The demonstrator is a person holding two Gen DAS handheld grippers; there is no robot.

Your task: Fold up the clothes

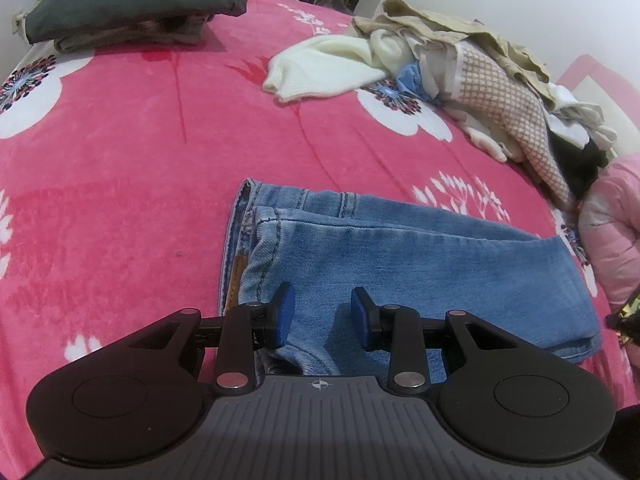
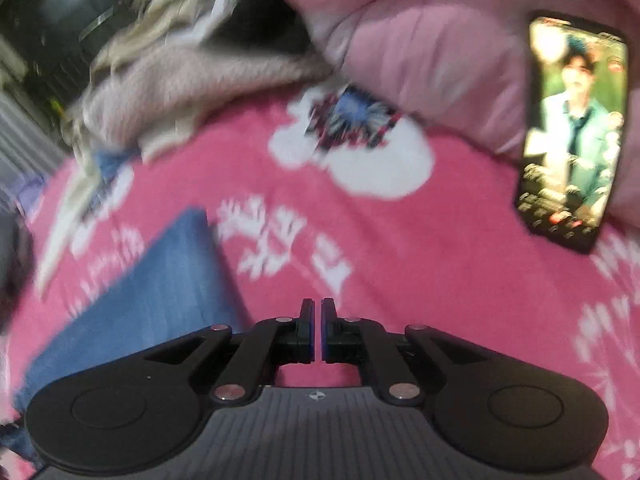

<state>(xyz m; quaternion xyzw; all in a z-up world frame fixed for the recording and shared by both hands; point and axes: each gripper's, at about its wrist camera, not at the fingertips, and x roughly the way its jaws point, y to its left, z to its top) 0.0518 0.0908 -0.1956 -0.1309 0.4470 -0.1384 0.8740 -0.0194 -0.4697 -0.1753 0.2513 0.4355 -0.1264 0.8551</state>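
Note:
Folded blue jeans [image 1: 400,264] lie flat on the pink flowered blanket [image 1: 120,160], waistband to the left. My left gripper [image 1: 323,314] hovers over their near edge, open, its blue pads apart with flat denim showing in the gap and nothing pinched. In the right wrist view, which is blurred, my right gripper [image 2: 318,320] is shut with nothing between its fingers, above bare blanket [image 2: 400,260]. There the jeans [image 2: 160,280] sit to the gripper's left, apart from it.
A heap of unfolded clothes [image 1: 460,64] lies at the far right, and a folded dark stack [image 1: 132,4] at the far left. A pink padded jacket [image 2: 420,40] lies at the right with a lit phone [image 2: 572,132] leaning on it.

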